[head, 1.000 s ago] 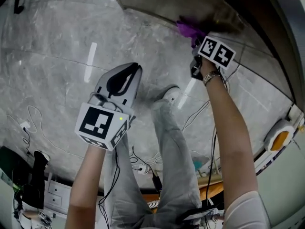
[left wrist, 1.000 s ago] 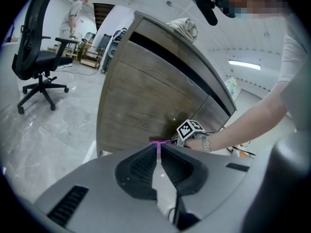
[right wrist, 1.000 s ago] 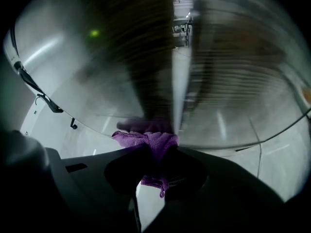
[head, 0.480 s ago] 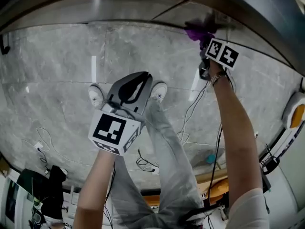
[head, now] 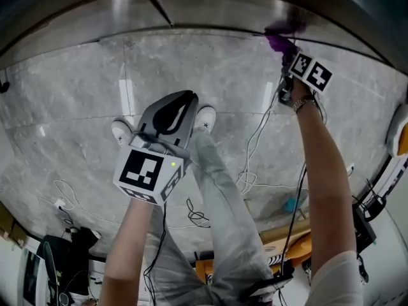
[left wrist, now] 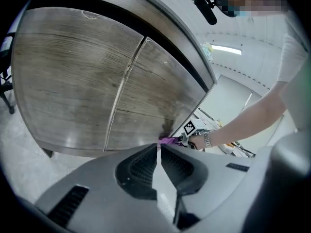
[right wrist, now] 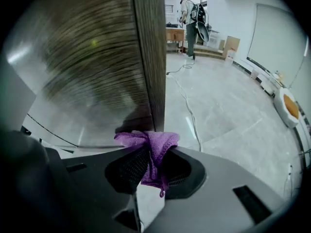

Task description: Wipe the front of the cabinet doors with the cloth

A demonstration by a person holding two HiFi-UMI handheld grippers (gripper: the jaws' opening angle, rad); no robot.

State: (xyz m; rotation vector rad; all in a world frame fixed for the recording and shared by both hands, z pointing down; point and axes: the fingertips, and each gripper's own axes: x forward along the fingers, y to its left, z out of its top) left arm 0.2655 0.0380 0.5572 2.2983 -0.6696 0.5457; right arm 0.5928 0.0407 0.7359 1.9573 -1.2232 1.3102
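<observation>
Rightward shift since last frame – right gripper, clamped on bunched purple microfibre cloth, now sits at lower outer corner of grey wood-grain cabinet door, probably touching. Risk: overshoots the edge, or drag tugs cloth free. Idle left gripper closed, empty.

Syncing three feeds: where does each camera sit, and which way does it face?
Head view: on the person's head, looking steeply down at floor, arms, legs, left gripper, right gripper.
Left gripper view: on left gripper, facing cabinet doors over its shut jaws; right arm shows.
Right gripper view: on right gripper, facing a door's edge; jaws shut on cloth.
Shared: all show cabinet doors and cloth.
</observation>
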